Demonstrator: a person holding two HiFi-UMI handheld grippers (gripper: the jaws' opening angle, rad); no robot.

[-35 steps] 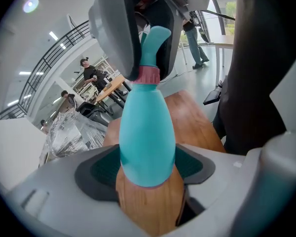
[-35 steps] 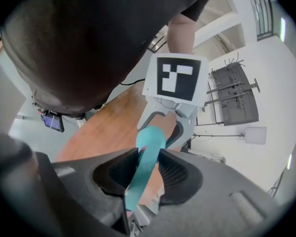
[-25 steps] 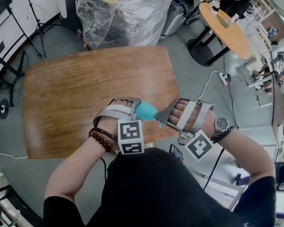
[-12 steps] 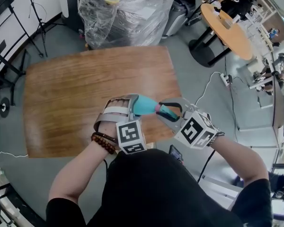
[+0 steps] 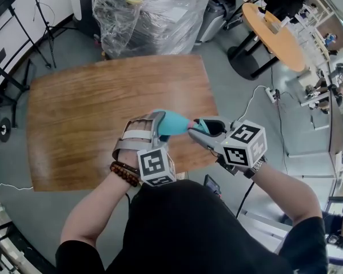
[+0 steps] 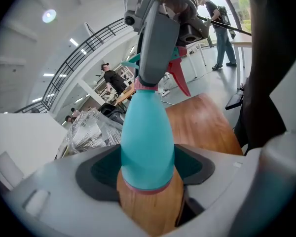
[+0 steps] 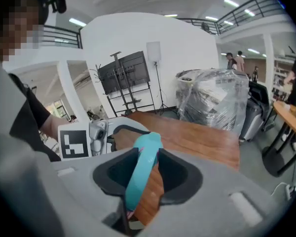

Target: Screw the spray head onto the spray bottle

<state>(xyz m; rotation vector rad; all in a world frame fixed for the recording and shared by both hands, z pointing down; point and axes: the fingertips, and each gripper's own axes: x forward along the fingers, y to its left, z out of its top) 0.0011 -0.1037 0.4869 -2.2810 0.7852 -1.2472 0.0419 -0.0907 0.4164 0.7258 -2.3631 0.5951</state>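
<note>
Close in front of the person's chest, above the near edge of the worktop [image 5: 91, 107], the left gripper [image 5: 156, 129] has its fingers clenched around the body of the spray bottle [image 5: 172, 124]. Just to its right, the right gripper [image 5: 204, 131] grasps the spray head [image 5: 196, 128], which meets the bottle's neck. Cross-threading is the likely trouble: a head sitting askew would jam when turned, or the thin head could slip in the fingers. Both hands point down and inward. The bottle lies nearly level in the air, neck to the right.
</note>
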